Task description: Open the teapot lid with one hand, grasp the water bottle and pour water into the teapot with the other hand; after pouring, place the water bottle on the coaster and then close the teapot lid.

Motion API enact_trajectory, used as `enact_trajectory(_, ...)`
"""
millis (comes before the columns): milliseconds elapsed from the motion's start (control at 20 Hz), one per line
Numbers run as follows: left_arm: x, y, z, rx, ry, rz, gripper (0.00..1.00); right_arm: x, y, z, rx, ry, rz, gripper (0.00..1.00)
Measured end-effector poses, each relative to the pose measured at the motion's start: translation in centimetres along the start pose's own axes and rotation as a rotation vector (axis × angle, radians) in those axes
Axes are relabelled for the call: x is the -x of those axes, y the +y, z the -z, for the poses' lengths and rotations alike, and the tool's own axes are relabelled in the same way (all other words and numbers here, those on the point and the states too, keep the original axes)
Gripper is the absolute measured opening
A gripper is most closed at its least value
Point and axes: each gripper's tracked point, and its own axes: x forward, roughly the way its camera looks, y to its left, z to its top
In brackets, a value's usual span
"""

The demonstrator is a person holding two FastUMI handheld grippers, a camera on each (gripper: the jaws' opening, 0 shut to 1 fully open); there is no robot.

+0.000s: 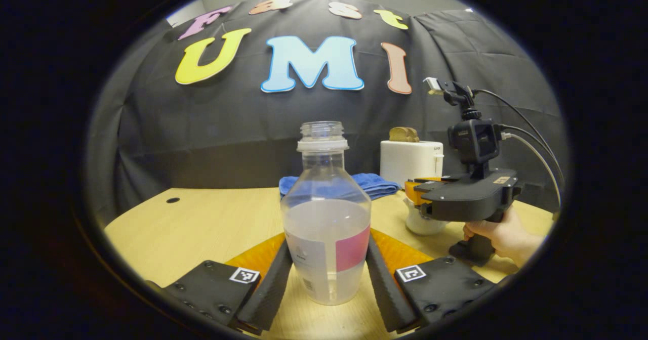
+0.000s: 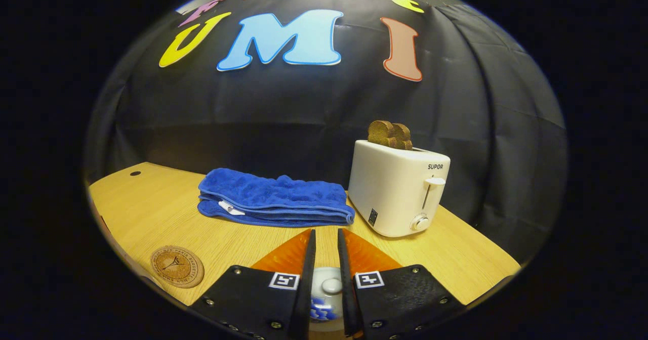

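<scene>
Clear plastic, the water bottle (image 1: 326, 218) stands uncapped, part full, between my left jaws, which flank it without quite pressing. My right jaws sit nearly closed around the teapot lid (image 2: 330, 285) knob; contact I cannot tell. Coaster (image 2: 177, 266) lies near the bench's (image 2: 167, 213) left edge. I'd close squarely at mid-body

Black housings behind ribbed fingers (image 1: 271, 284), each bearing a square black-and-white marker and small screws. Orange panels flaring between the fingers. On the right gripper (image 1: 468, 196): a boxy black camera trailing dark cables.
</scene>
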Motion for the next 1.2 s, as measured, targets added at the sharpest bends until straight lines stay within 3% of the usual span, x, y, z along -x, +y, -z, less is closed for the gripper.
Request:
enact_trajectory(100,0.1,0.1,-0.1,0.001,-0.001,0.001,0.89,-0.1,-0.3,0.0,-0.004,-0.007,0.004,0.26)
enact_trajectory(200,0.0,0.1,0.0,0.0,0.0,0.0,0.88,-0.1,-0.4,-0.1,-0.061,-0.017,0.001,0.11)
enact_trajectory(700,0.1,0.2,0.0,0.0,0.0,0.003,0.89,2.1,-1.5,-4.0,-0.089,-0.169,0.003,0.1)
enact_trajectory(900,0.1,-0.2,-0.2,-0.017,0.006,0.017,0.87,3.3,-2.7,-4.9,-0.136,-0.163,-0.009,0.1)
enact_trajectory(1200,-0.6,-0.3,-0.5,-0.122,0.036,0.026,0.86,5.3,-6.4,-3.8,-0.155,-0.12,0.01,0.1)
